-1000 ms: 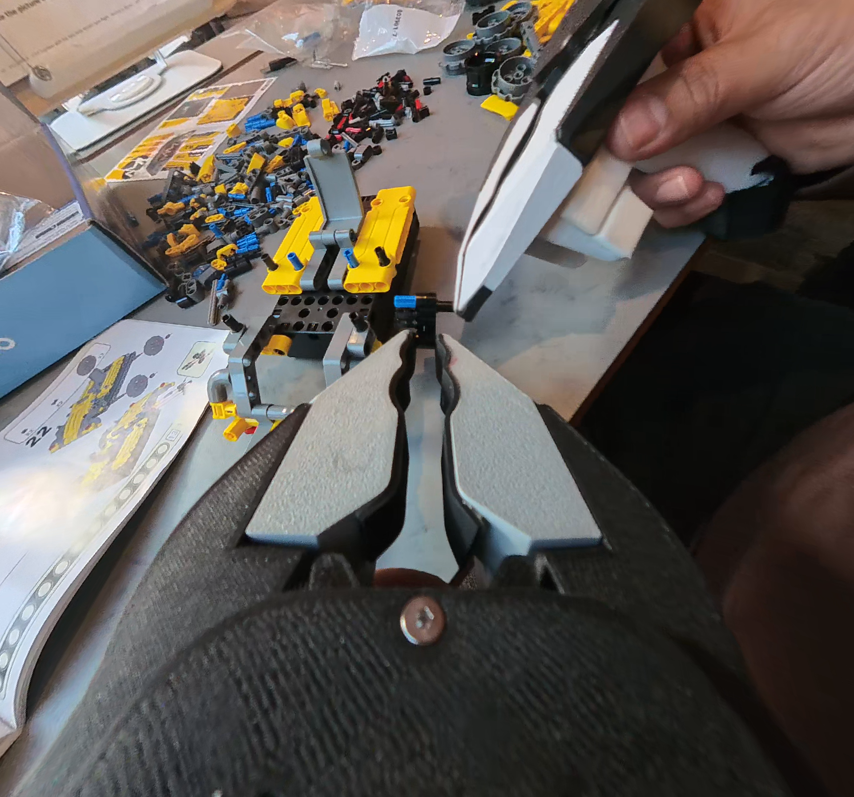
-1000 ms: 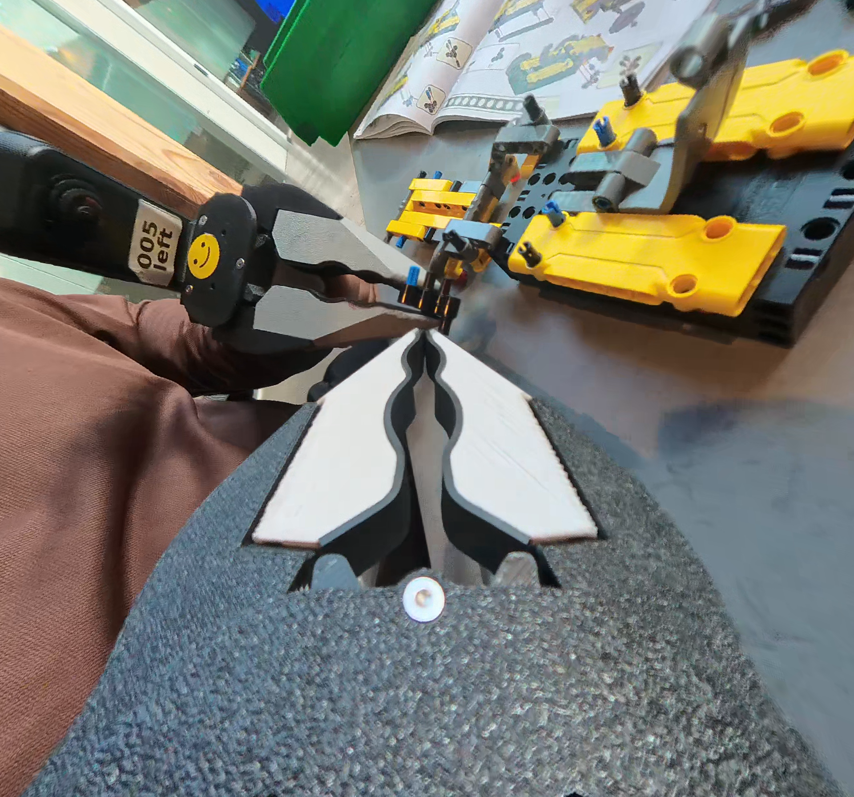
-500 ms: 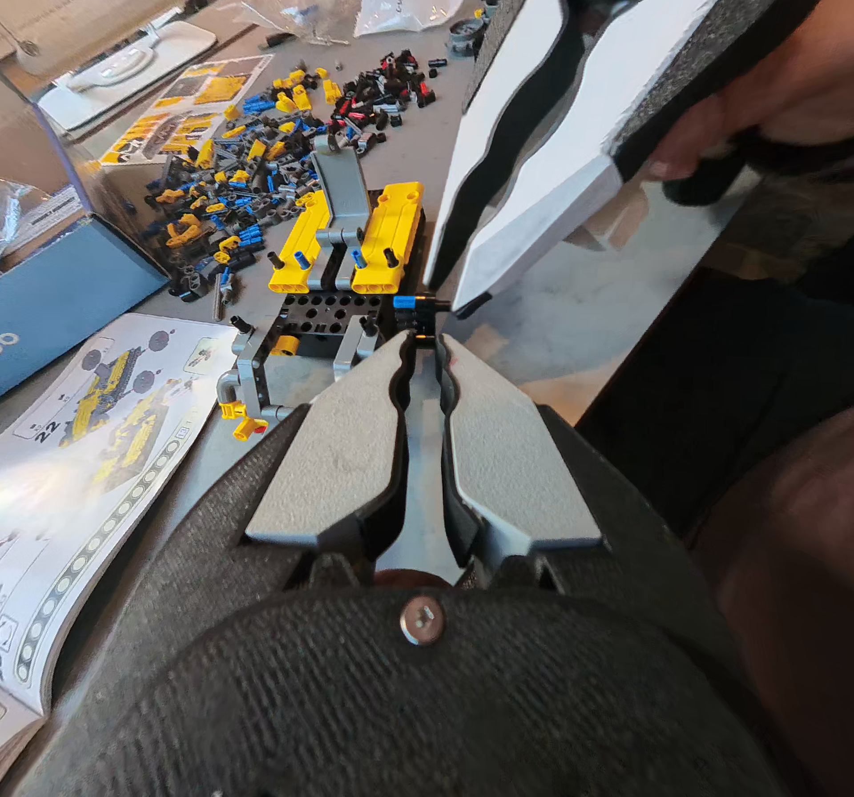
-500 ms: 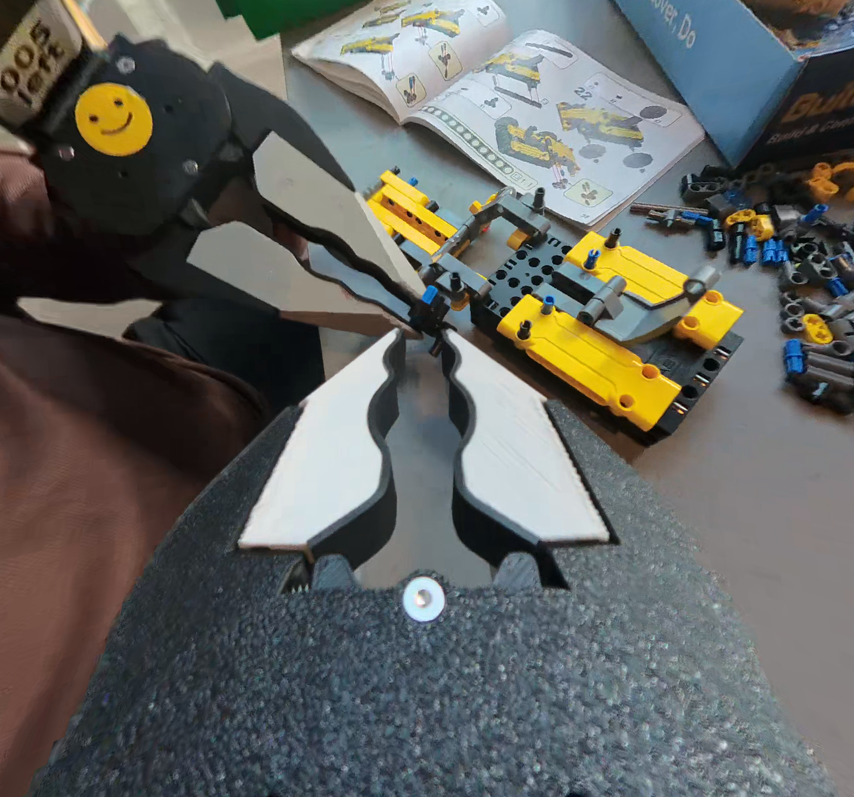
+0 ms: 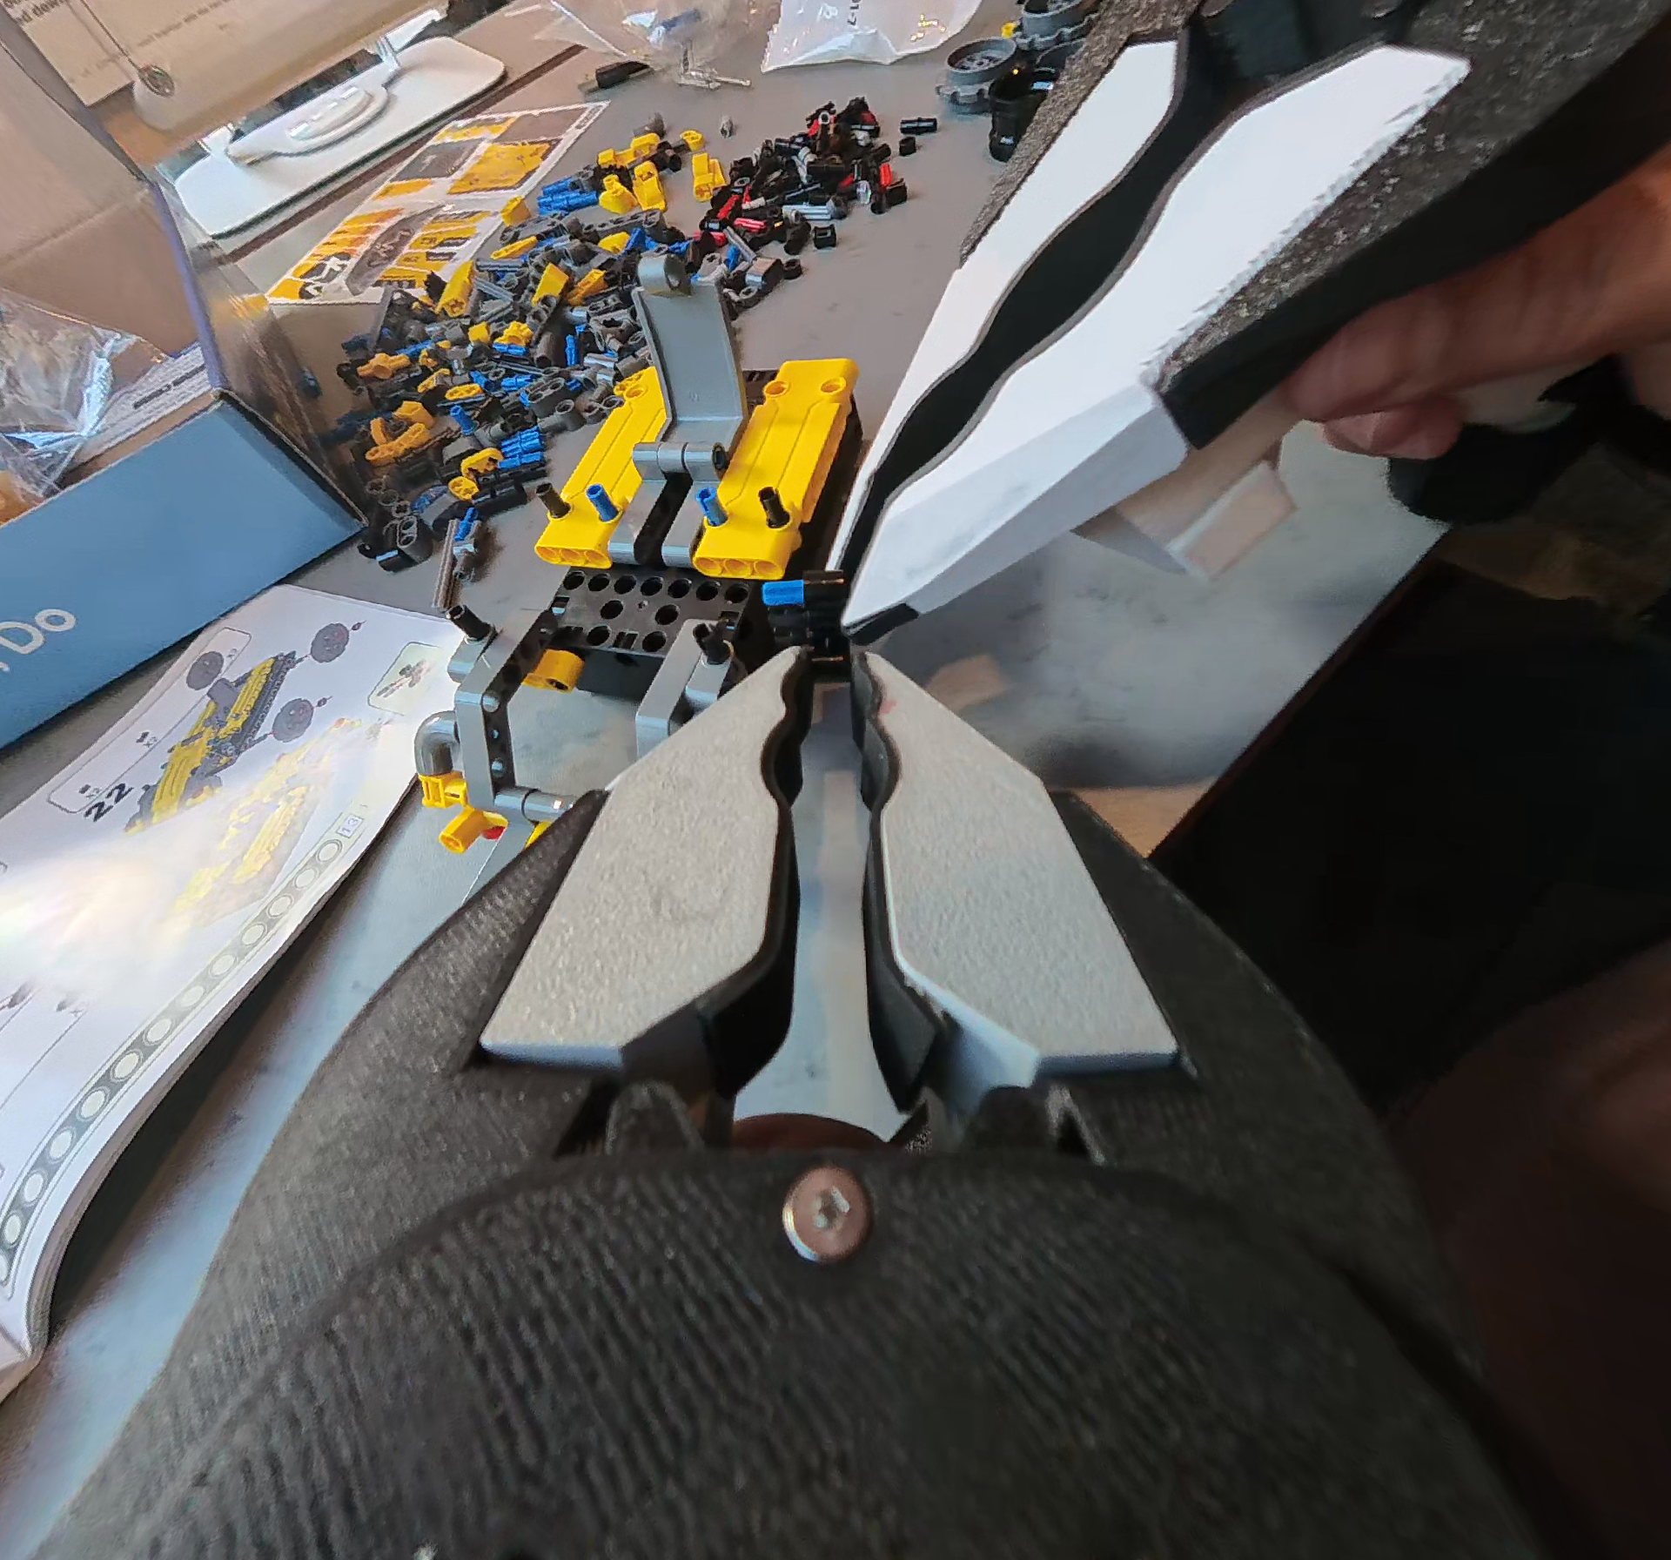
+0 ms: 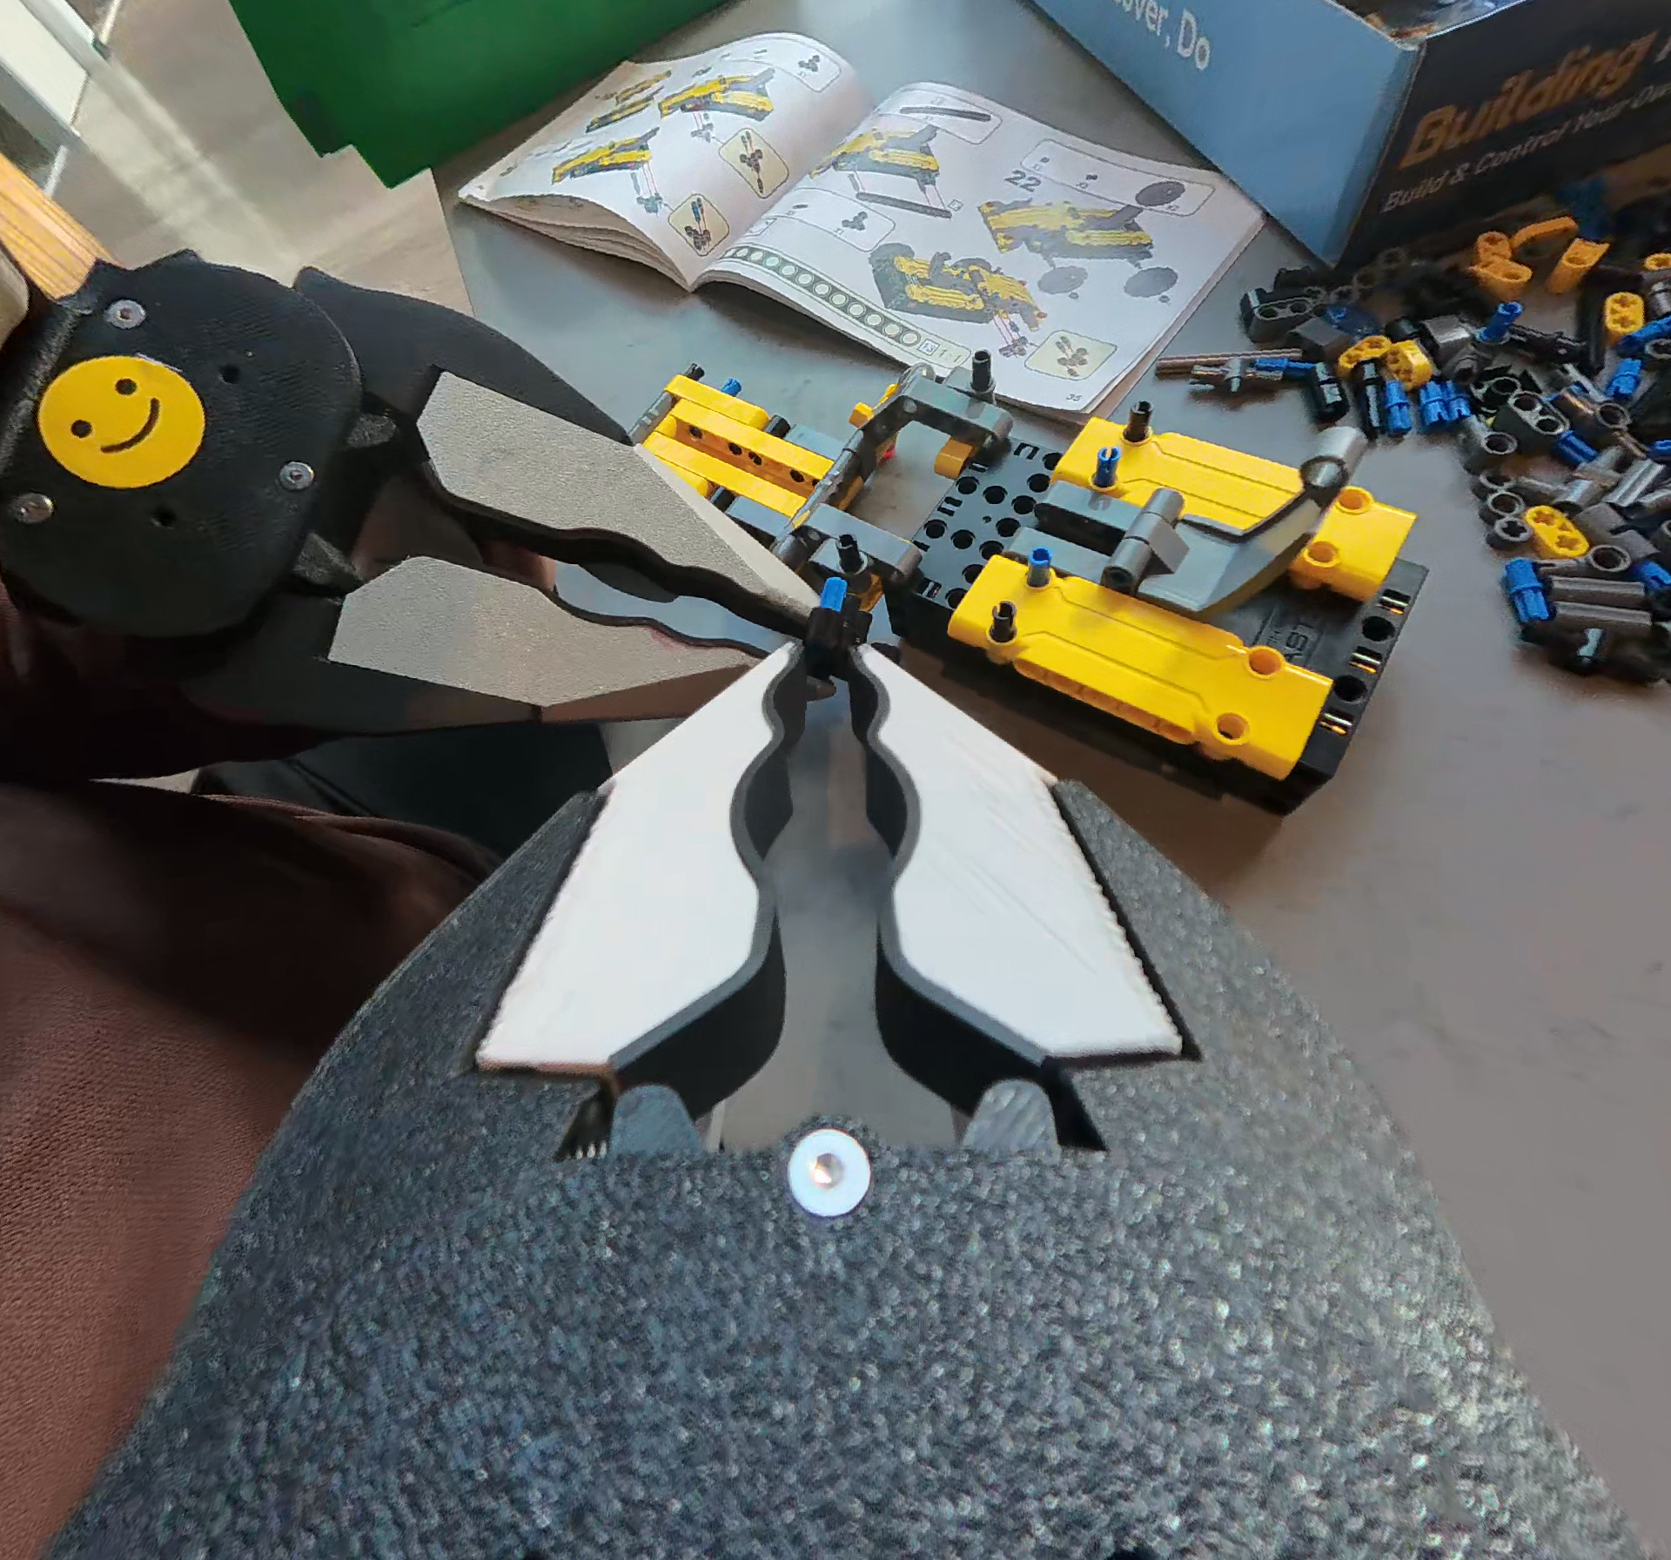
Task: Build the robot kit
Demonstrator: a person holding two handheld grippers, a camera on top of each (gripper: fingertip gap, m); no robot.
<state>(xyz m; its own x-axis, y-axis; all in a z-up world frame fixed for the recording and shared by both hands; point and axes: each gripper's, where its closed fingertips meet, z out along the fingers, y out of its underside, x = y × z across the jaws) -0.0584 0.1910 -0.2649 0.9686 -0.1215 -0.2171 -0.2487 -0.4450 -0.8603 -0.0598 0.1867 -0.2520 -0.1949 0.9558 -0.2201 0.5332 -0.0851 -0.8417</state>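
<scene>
Both tongs on blk connector [image 5: 818, 612]

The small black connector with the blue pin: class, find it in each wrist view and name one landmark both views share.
Left wrist view: the small black connector with the blue pin sits just above centre, at the left gripper tips.
Right wrist view: it sits at centre, between both grippers' tips.
Shared landmark: the open instruction booklet.

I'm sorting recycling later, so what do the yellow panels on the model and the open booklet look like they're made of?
Yellow panels: apparently hard moulded plastic, smooth with a slight sheen and crisp round holes. Booklet: printed paper, lightly glossy, with glare and curling pages.
</scene>
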